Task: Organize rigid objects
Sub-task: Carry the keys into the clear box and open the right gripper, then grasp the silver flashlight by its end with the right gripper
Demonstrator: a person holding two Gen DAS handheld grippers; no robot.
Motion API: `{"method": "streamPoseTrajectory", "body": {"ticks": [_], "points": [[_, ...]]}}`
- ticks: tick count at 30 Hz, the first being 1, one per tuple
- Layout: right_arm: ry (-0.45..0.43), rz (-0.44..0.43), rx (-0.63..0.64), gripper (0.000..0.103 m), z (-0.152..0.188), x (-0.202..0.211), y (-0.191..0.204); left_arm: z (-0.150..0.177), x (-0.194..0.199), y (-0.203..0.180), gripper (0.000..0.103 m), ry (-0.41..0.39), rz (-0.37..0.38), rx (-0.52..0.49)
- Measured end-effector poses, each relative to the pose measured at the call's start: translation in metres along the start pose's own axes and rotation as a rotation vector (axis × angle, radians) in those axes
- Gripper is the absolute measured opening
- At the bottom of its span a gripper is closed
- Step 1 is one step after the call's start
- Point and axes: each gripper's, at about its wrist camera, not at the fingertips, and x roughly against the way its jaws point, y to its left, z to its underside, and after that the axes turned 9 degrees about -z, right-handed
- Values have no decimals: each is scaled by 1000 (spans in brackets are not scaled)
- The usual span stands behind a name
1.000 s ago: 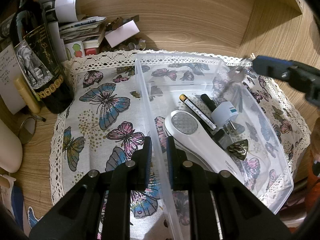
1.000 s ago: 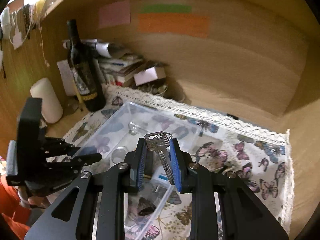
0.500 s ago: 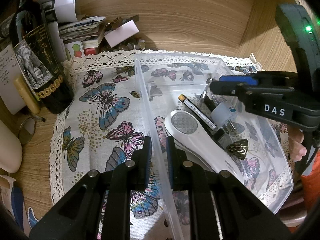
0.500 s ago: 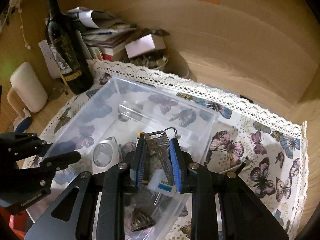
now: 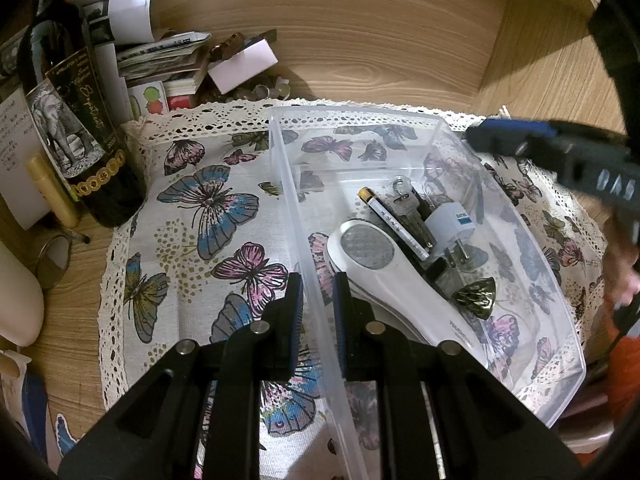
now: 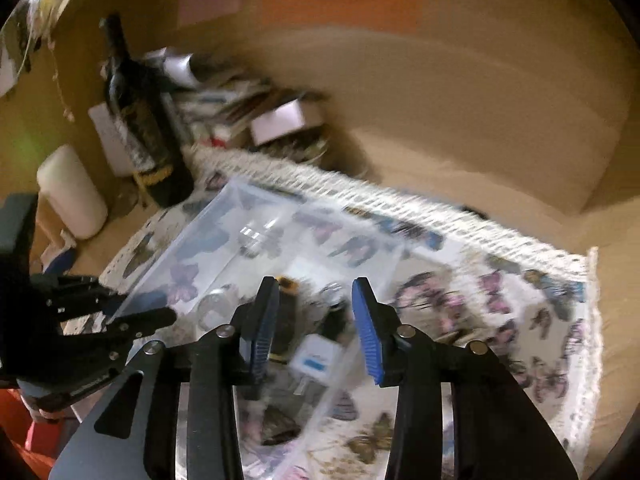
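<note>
Keys (image 5: pixel 406 210) released since earlier frame, now inside clear bin (image 5: pixel 560 292) between battery (image 5: pixel 390 222) and white plug adapter (image 5: pixel 452 224); right gripper (image 6: pixel 316 326) spread, empty; left gripper (image 5: pixel 316 312) clamps bin's wall; wine bottle (image 5: pixel 76 128) stands beside cloth (image 5: pixel 200 240)

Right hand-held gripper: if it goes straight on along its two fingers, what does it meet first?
Probably the white plug adapter with a blue label in the clear plastic box. It lies between the open fingers of the right hand-held gripper, beside a dark battery. The picture is blurred, so depth is uncertain.
</note>
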Motion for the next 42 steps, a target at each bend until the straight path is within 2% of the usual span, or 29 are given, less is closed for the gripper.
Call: {"method": "streamPoseTrajectory", "body": {"ticks": [6, 9, 17, 20, 24, 28, 29, 31, 33, 36, 38, 42], "points": [[-78, 118, -54, 59, -2, 31, -33, 1, 0, 0, 13, -2, -3, -5], [-74, 152, -107, 61, 3, 31, -51, 1, 0, 0, 13, -2, -2, -4], [102, 135, -231, 61, 29, -20, -86, 1, 0, 1, 13, 0, -1, -5], [135, 147, -273, 61, 36, -37, -95, 1, 0, 1, 13, 2, 0, -3], [199, 84, -358, 61, 44, -59, -111, 0, 0, 0, 13, 1, -7, -12], [215, 59, -358, 61, 46, -70, -110, 0, 0, 1, 13, 4, -1, -7], [209, 67, -351, 60, 46, -71, -109, 0, 0, 1, 13, 4, -2, -8], [206, 97, -322, 50, 45, -73, -105, 0, 0, 1, 13, 3, -3, -9], [204, 139, -282, 32, 46, -74, -100, 0, 0, 2, 13, 3, 0, -4], [201, 162, -232, 17, 49, -72, -92, 0, 0, 4, 13, 4, 6, 1], [197, 174, -212, 14, 54, -68, -88, 0, -1, 4, 13, 4, 8, 1], [184, 199, -184, 14, 63, -56, -79, 0, -1, 4, 13, 4, 9, 1]]}}
